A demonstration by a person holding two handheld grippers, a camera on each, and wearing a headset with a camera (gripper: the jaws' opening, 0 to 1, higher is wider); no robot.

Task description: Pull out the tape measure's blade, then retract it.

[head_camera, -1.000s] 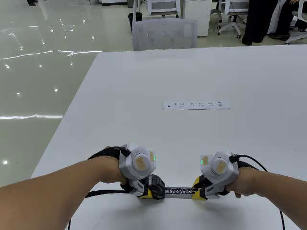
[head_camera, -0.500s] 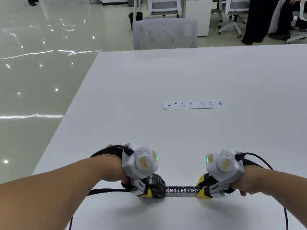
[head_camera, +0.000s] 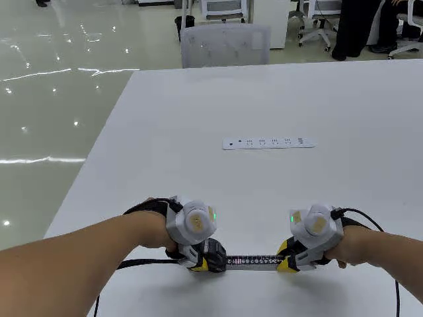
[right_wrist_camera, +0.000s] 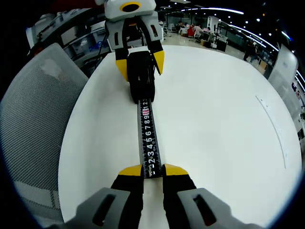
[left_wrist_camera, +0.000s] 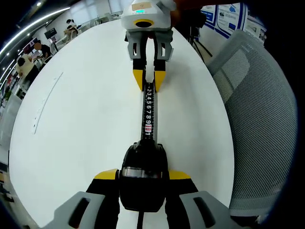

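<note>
A black tape measure case sits low on the white table, and my left gripper is shut on it, its yellow-tipped fingers pressed to both sides. The numbered blade runs flat across the table from the case to my right gripper. That gripper is shut on the blade's end, near the low numbers. In the left gripper view the right gripper faces me at the far end of the blade; in the right gripper view the left gripper holds the case.
A white power strip lies mid-table, well beyond the grippers. A grey mesh chair stands at the table's far edge. Another mesh chair is close beside the near table edge. Black cables trail from both grippers.
My right gripper has moved right with the blade's end, and more of the blade shows between the grippers. The left gripper and case have stayed put.
</note>
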